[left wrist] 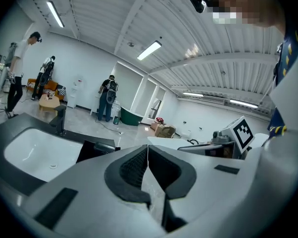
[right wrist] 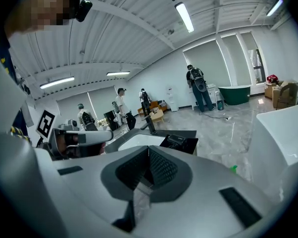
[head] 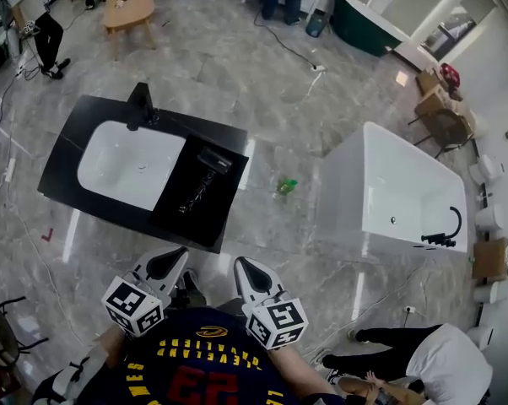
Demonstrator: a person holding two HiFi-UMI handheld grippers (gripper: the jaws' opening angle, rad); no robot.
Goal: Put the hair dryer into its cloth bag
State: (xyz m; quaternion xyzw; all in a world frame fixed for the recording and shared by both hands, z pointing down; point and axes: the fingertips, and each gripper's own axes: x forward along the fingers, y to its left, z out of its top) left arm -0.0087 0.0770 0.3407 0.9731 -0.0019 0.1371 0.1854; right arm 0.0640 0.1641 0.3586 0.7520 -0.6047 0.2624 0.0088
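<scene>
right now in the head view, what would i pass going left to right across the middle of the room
white sink basin → hair dryer → green bottle → white bathtub → cardboard box

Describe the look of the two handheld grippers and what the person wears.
The left gripper and right gripper both have white plastic shells with black ribbed pads lining the jaws. Each carries a white cube printed with black square markers. The person wears a dark navy shirt with yellow lettering and red numerals.
</scene>
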